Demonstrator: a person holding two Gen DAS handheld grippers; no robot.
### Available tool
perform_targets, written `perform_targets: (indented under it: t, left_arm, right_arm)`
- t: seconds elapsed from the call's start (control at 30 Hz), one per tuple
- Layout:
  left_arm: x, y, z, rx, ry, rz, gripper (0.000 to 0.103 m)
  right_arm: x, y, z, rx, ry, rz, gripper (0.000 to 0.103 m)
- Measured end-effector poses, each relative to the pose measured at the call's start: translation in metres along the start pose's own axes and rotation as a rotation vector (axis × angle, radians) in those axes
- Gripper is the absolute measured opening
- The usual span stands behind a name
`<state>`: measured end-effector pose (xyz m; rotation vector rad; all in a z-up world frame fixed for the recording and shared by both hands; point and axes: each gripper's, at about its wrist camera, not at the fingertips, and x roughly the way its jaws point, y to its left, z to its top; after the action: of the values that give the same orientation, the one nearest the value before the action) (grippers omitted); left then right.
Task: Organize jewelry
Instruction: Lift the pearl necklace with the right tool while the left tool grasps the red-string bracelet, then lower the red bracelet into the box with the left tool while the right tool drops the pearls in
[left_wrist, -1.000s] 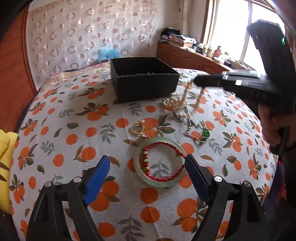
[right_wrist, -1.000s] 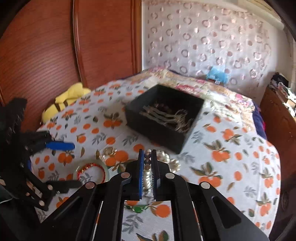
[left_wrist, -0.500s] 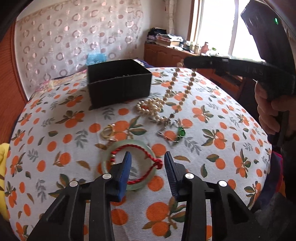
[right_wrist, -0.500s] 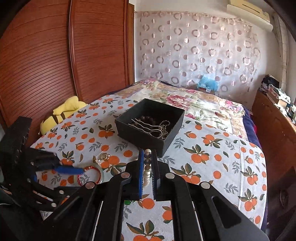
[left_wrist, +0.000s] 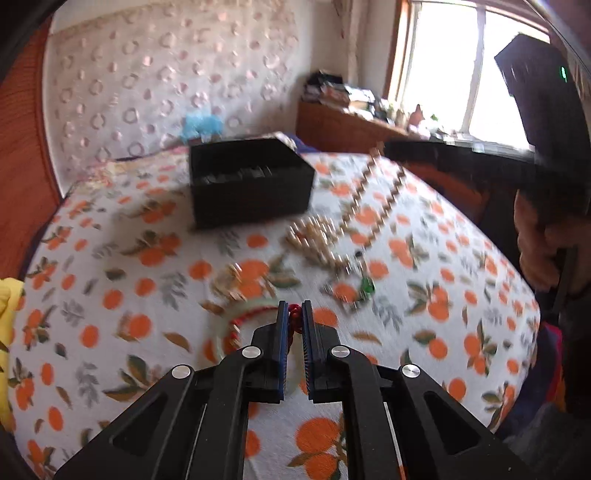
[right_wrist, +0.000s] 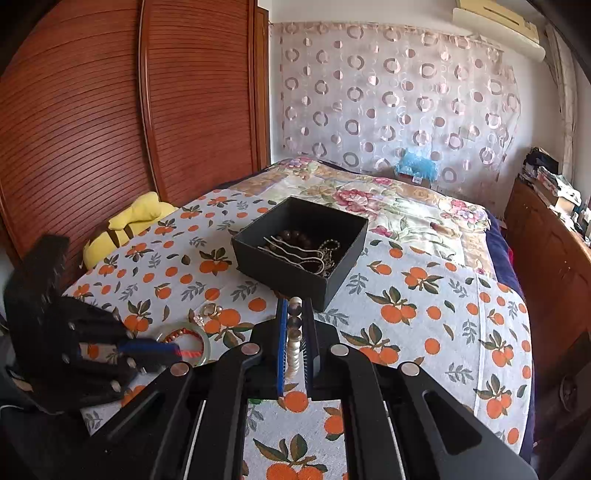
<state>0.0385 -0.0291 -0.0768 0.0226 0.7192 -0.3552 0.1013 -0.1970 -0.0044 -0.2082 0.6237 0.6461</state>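
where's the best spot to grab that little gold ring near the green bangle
Take the gold ring from above, pads straddling its band. It lies low on the soft bedspread with the green bangle close by, so a steep approach from the box side looks least likely to snag.

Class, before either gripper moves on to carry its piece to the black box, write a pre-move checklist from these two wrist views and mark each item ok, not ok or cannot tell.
1. Left gripper shut on the red braided cord bracelet: ok.
2. Pale green jade bangle free of that cord: cannot tell; cord lies inside the ring, view blurred.
3. Right gripper shut on the pearl bead necklace: ok.
4. Necklace fully off the orange-print bedspread: not ok; in the left view its strands trail to a heap on the cloth.
5. Open black square box has room: ok; dark beads and hairpins cover part of the floor.
6. Gold rings clear of both grips: ok.
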Motion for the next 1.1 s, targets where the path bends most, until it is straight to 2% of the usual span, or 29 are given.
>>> perform_targets:
  t: [0.3,0.53,1.1]
  left_arm:
    - [-0.028,0.015,0.041,0.009,-0.106,0.031,0.006]
    - [-0.034,0.02,0.063,0.015,-0.148,0.037,0.006]
    - [-0.009,0.031,0.099,0.035,-0.144,0.092,0.006]
  right_arm:
    - [-0.015,-0.004,0.04,-0.027,-0.063,-0.015,0.008]
    - [-0.024,-0.004,0.064,-0.049,-0.098,-0.027,0.008]
    - [-0.029,-0.003,0.115,-0.083,-0.145,-0.044,0.008]
